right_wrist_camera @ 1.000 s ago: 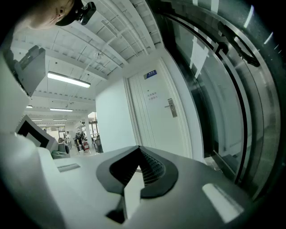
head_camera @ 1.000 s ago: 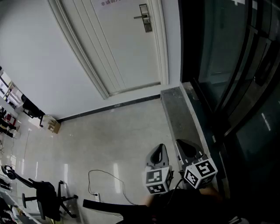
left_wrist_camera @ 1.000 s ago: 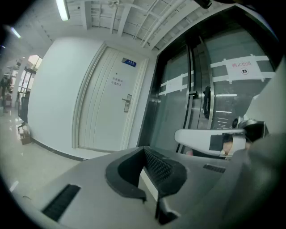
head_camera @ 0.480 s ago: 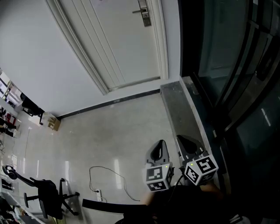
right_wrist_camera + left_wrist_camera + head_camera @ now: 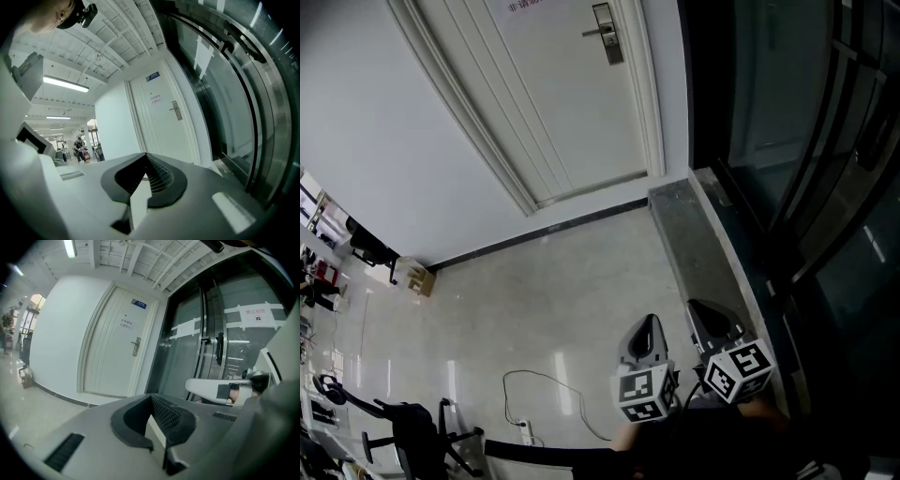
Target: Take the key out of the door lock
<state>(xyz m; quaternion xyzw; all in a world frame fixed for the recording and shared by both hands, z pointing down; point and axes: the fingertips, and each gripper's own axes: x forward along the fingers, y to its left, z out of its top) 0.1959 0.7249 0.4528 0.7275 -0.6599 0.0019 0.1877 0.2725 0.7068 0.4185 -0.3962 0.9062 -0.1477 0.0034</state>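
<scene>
The white door [image 5: 562, 103] stands far ahead across the floor. Its metal lock plate and lever handle [image 5: 607, 33] are near the top of the head view. The lock plate [image 5: 136, 347] also appears small in the left gripper view, and the same lock plate [image 5: 176, 110] in the right gripper view. The key is too small to make out. My left gripper [image 5: 649, 322] and right gripper [image 5: 699, 308] are held side by side low in the head view, far from the door. Both are shut with nothing between the jaws.
Dark glass doors and a wall [image 5: 797, 141] run along the right, with a grey stone sill [image 5: 694, 244] at their foot. A cable [image 5: 546, 389], an office chair [image 5: 412, 436] and a cardboard box [image 5: 417, 278] are on the shiny floor to the left. People [image 5: 79, 145] stand far off.
The head view has drifted slightly, so the floor items sit a bit further right. Both grippers sit a little lower in it, still shut and side by side.
</scene>
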